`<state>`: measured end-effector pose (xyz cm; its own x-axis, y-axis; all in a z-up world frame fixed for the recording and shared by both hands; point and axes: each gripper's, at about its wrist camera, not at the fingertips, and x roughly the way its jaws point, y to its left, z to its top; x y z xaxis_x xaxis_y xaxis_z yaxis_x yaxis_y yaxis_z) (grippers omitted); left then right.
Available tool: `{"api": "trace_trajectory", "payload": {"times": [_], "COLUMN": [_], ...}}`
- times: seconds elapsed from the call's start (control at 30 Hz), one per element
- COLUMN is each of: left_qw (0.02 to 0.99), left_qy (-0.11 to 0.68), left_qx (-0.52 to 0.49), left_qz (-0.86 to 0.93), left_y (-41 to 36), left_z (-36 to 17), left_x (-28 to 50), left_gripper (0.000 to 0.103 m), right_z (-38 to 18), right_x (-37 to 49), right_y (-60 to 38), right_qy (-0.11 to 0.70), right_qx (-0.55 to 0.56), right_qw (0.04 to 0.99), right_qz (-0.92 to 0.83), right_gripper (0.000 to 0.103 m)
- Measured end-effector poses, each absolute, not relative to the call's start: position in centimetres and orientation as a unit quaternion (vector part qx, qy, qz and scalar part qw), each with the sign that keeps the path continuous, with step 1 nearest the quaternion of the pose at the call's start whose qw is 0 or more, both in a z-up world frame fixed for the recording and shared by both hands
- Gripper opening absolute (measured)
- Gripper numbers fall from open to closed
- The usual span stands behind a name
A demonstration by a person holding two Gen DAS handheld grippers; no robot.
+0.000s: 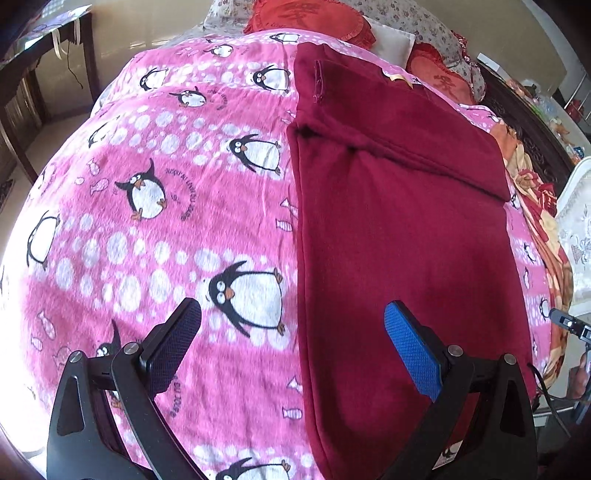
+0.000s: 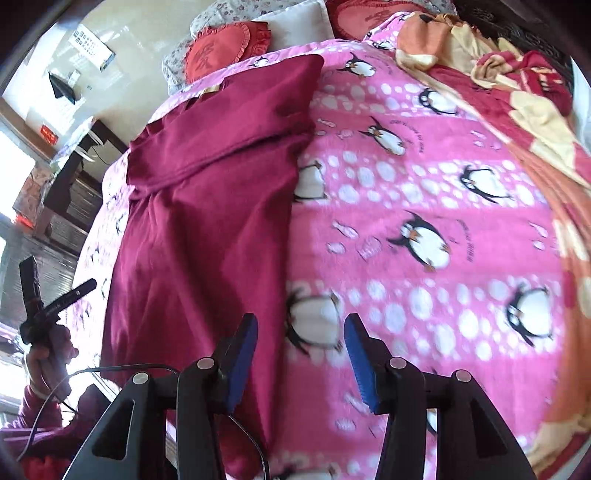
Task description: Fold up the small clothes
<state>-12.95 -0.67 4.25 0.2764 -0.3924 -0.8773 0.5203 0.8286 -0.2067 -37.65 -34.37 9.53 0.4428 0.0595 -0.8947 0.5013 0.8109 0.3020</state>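
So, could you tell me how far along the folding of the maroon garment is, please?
Partly done: the maroon garment lies as a long narrow strip on the penguin blanket, sides apparently folded in, with a fold across its far end. Nothing is in hand: the left tongs and right tongs are open above the bed. The lengthwise fold probably remains.

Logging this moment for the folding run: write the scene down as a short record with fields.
surface: bed covered by a pink penguin blanket
garment: dark red garment lying flat in a long strip, far end folded across
left gripper: open, holding nothing, over the garment's left edge
right gripper: open, holding nothing, over the garment's right edge
at the head of the bed: red cushions and a white pillow
beside the blanket: crumpled orange and red blanket
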Motion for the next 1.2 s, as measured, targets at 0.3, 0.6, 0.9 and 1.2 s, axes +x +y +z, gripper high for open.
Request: {"api": "trace_trajectory", "payload": {"times": [0.3,0.6,0.9,1.2], "left_qw": [0.776,0.757,0.759,0.757], "left_qy": [0.552,0.581,0.581,0.578], "left_qx": [0.072,0.066,0.091,0.121], "left_qz": [-0.297,-0.291,-0.281,-0.282], "left_y": [0.3,0.9,0.0,-0.4], "left_z": [3.5,2.2,1.2,0.7], "left_x": [-16.4,-18.6,-19.3,-20.1], "left_gripper": [0.100,0.100,0.100,0.100], "right_z": [14.9,8.6,6.2,5.0], "right_x": [-43.0,-41.0,-41.0,-41.3], "right_y": [-34.7,-30.7,-29.8,-30.2], "right_qy": [0.496,0.506,0.521,0.513], "right_qx": [0.241,0.324,0.327,0.355], "right_qw": [0.816,0.794,0.783,0.778], "right_qz": [-0.173,-0.092,-0.090,-0.071], "right_gripper": [0.050,0.050,0.050,0.052]}}
